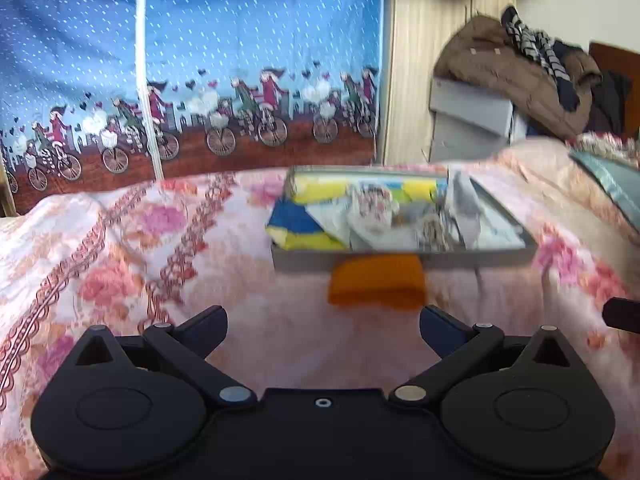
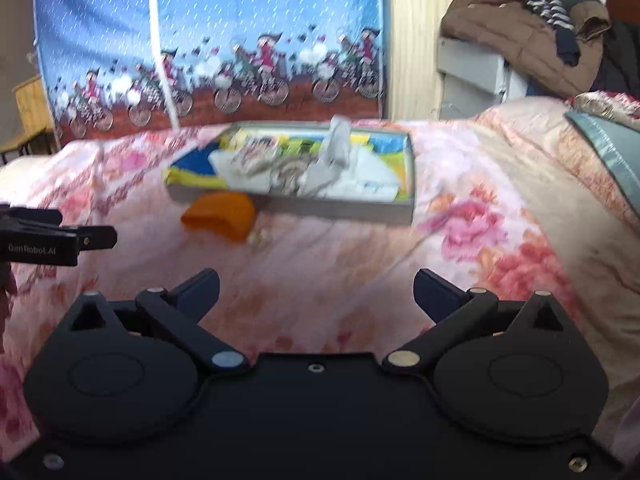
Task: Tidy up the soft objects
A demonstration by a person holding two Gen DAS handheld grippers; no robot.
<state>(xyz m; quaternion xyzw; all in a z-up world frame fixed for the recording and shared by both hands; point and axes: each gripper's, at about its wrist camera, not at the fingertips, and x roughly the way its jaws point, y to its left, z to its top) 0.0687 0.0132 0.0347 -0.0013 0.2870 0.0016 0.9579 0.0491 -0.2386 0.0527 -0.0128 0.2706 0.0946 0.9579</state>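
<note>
An orange folded cloth [image 1: 376,282] lies on the floral bedspread, touching the front wall of a shallow grey box [image 1: 400,260]. The box holds several soft items: blue-and-yellow cloths [image 1: 298,226], patterned socks [image 1: 374,206] and grey and white pieces. My left gripper [image 1: 323,332] is open and empty, just short of the orange cloth. In the right wrist view the orange cloth [image 2: 220,214] and the box [image 2: 340,206] lie further ahead. My right gripper [image 2: 316,294] is open and empty. The left gripper [image 2: 60,240] shows at that view's left edge.
The floral bedspread [image 1: 160,264] covers the bed. A blue curtain with cyclists [image 1: 200,80] hangs behind it. Grey boxes [image 1: 468,120] with brown coats [image 1: 504,68] piled on top stand at the back right. A grey-blue pillow [image 2: 612,152] lies at the right.
</note>
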